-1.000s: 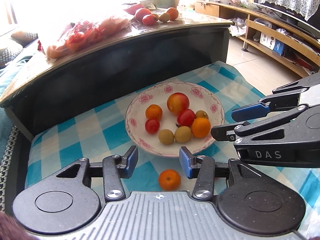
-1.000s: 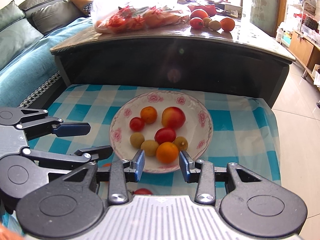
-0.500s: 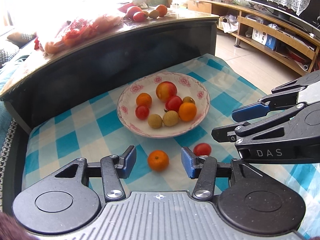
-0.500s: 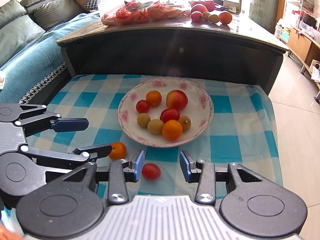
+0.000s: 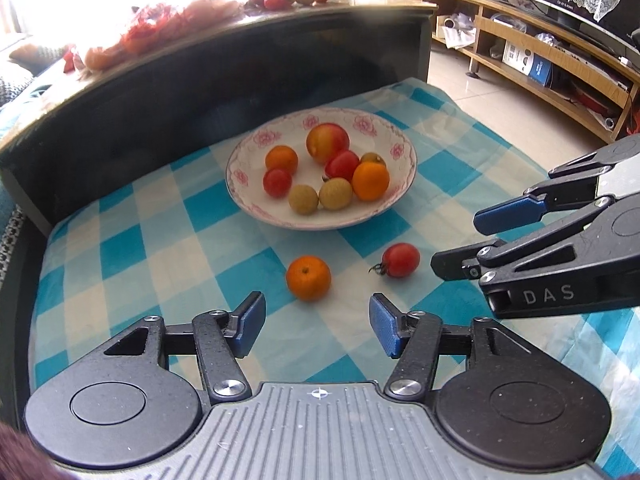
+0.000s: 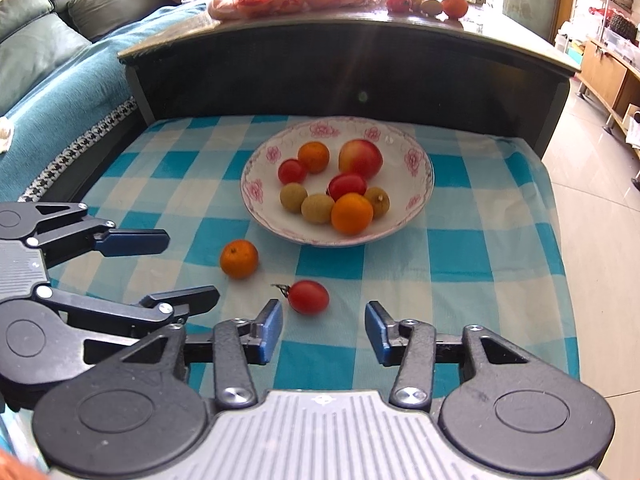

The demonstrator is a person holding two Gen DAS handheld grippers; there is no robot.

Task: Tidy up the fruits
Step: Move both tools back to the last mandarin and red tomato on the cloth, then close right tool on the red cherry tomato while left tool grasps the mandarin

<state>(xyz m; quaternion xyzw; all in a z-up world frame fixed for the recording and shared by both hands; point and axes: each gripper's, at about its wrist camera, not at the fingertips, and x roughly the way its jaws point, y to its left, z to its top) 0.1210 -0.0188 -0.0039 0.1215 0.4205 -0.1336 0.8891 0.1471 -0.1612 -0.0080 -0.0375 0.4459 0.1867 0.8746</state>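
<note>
In the left wrist view, the checked cloth [image 5: 132, 248] is lying open and bare along the left side of the frame, running up to the dark wall of a low table [image 5: 200, 80] across the top. The left gripper [image 5: 317, 326] is sitting at the bottom centre, its jaws opening, with nothing between the blue pads. Just above it, a small orange [image 5: 308, 277] is resting on the cloth, round and bright with a small green stem mark. To its right a red tomato [image 5: 400, 259] with a dark stem is lying apart from it. The right gripper [image 5: 468, 240] is reaching in from the right edge of the frame, close beside the tomato.

In the right wrist view, the left gripper [image 6: 184, 266] is coming in from the left edge, and the orange [image 6: 239, 258] is sitting just past its fingertips. The right gripper [image 6: 324, 330] is at the bottom centre, its jaws opening and empty; the tomato [image 6: 309, 297] is lying just above the gap, nearer the left pad, not touched. Free cloth is stretching to the right of the tomato as far as the cloth's edge and the tiled floor [image 6: 596, 184].

The flowered plate [image 6: 416, 160] is sitting in the middle of the frame, above both loose fruits. It is holding a red-yellow apple [image 6: 360, 159], two oranges, two red tomatoes and three small tan fruits, clustered together.
</note>
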